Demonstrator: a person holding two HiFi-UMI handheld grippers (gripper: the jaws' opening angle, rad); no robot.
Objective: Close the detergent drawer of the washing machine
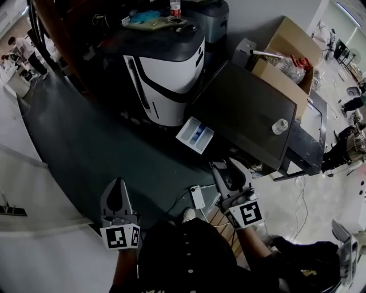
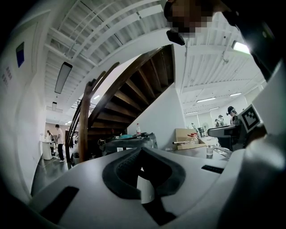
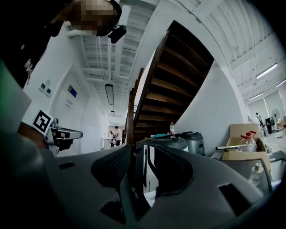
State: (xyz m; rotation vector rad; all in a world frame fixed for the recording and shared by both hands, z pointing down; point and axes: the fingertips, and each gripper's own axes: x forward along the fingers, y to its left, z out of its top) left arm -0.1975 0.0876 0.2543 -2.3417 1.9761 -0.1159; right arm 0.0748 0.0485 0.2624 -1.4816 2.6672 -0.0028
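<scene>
The washing machine [image 1: 246,114] has a dark top and stands right of centre in the head view. Its white detergent drawer [image 1: 195,135] sticks out of the front, open, with a blue insert showing. My left gripper [image 1: 118,182] is low at the left, well short of the drawer, its jaws together and holding nothing. My right gripper [image 1: 226,166] hovers just below and right of the drawer, apart from it, also closed and holding nothing. In the right gripper view the jaw tips [image 3: 135,146] meet in front of a white machine. The left gripper [image 2: 141,152] points up at a staircase.
A white-and-black appliance [image 1: 166,74] stands left of the washer, with a bottle [image 1: 175,8] on top. A small jar [image 1: 279,126] sits on the washer's top. A cardboard box [image 1: 289,57] is behind it. A power strip [image 1: 198,196] and cables lie on the floor. People [image 1: 23,48] stand far left.
</scene>
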